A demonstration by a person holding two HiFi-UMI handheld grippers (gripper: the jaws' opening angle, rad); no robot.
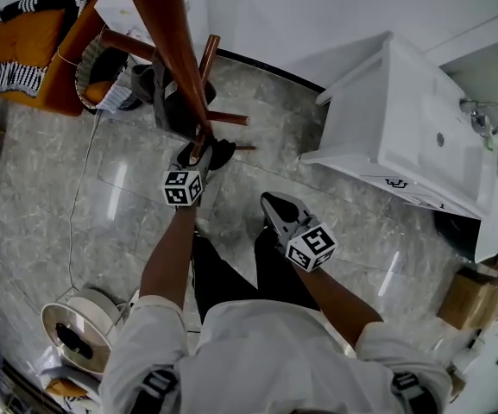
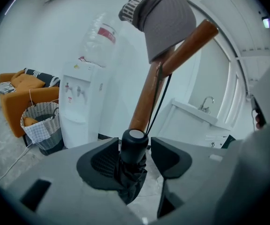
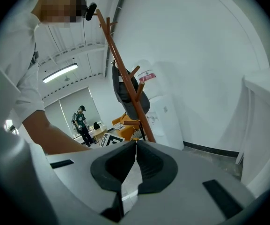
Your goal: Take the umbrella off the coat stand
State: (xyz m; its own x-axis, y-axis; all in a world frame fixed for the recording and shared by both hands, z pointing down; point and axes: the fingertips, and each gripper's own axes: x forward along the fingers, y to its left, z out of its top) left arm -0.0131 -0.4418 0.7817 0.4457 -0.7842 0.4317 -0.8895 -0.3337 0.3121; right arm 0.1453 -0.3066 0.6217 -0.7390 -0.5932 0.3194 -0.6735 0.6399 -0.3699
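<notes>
A folded black umbrella (image 2: 131,170) hangs by its thin cord from the brown wooden coat stand (image 2: 146,95), handle cap upward. My left gripper (image 2: 134,154) stands open around it. The umbrella rests against the left pad, and a narrow gap shows at the right pad. In the head view the left gripper (image 1: 201,153) is at the stand's pole (image 1: 167,24), with the umbrella (image 1: 223,152) dark beside it. My right gripper (image 3: 135,146) is shut on nothing and hangs lower, to the right (image 1: 272,203). A grey garment (image 2: 165,18) hangs higher on the stand.
A white sink cabinet (image 1: 404,119) stands at the right. A water dispenser (image 2: 81,102), a woven basket (image 2: 41,123) and an orange armchair (image 1: 33,50) stand left of the stand. A cable reel (image 1: 80,322) lies near my feet. A person (image 3: 82,123) stands far off.
</notes>
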